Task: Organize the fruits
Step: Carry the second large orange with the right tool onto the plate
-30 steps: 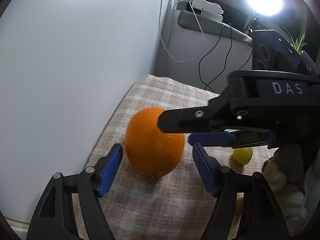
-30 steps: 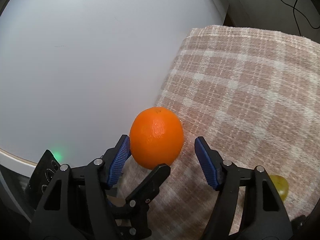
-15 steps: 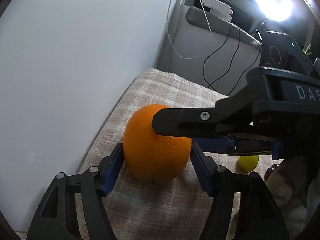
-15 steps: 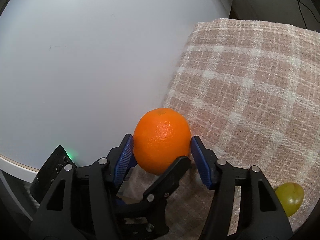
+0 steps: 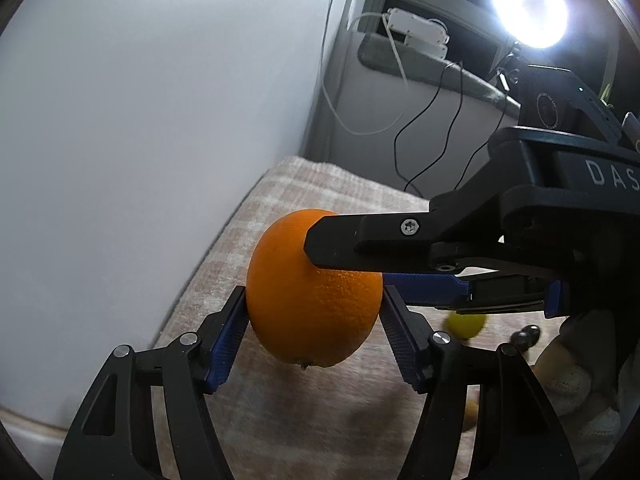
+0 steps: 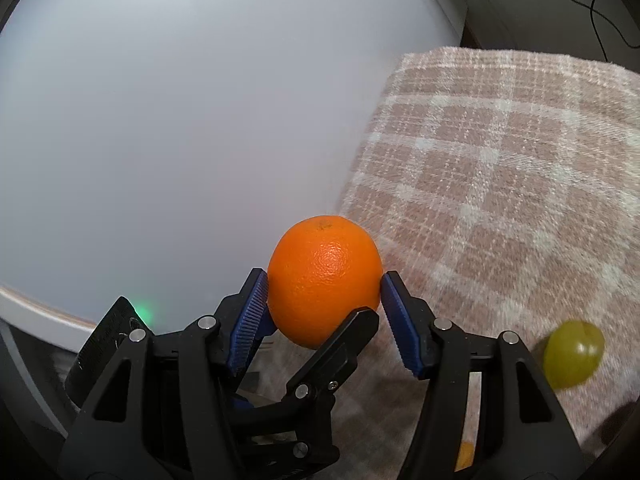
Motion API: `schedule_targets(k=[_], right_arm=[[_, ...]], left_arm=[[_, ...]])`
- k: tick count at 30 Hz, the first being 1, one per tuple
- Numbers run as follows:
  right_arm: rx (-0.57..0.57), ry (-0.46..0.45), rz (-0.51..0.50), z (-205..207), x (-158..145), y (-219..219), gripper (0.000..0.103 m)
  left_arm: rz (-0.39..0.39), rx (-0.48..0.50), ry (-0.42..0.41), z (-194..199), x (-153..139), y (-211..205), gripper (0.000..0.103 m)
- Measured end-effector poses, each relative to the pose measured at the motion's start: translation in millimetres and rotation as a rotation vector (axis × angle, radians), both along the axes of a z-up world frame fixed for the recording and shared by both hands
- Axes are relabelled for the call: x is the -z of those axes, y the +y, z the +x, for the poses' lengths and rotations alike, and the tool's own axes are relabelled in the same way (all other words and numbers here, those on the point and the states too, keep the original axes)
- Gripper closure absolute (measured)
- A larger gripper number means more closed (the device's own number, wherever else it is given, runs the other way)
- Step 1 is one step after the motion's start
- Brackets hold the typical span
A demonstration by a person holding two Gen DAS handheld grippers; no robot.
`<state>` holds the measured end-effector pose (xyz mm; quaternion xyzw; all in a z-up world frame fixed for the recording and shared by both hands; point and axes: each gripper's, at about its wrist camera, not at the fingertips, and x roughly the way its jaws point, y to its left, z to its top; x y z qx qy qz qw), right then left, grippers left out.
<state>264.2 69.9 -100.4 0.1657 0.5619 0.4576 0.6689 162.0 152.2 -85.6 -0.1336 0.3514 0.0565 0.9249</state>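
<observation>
An orange (image 5: 314, 304) is held off the checked cloth (image 5: 320, 420) by both grippers at once. My left gripper (image 5: 314, 316) is shut on it, blue pads on its left and right sides. My right gripper (image 6: 323, 300) is also shut on the orange (image 6: 324, 280), reaching in from the right in the left wrist view, one finger (image 5: 360, 248) above and one blue pad (image 5: 432, 285) behind it. A green grape (image 6: 573, 352) lies on the cloth (image 6: 500, 180) to the right; it also shows in the left wrist view (image 5: 466, 325).
A white wall (image 5: 140, 140) stands at the left, along the cloth's edge. A bright ring light (image 5: 528, 8), cables (image 5: 420, 152) and a white box (image 5: 416, 32) are behind. Small dark fruits (image 5: 524, 338) lie near the gloved hand (image 5: 576, 384).
Both grippers have closed from open onto the orange, and it has lifted off the cloth. The view has shifted slightly upward.
</observation>
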Motion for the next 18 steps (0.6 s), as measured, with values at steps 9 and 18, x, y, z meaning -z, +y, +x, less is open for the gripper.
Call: schedule_targets(k=[9,18], right_arm=[[0.031,-0.037,0.05,-37,-41,-48,0.041],[0.113,-0.091,0.076,-73,-65,-120,0.041]], left_arm=[[0.019,0.031,-0.077,-31,-35,-34,0.038],[0.027,0.12,-0.13,-58,-60,-91,0.038]])
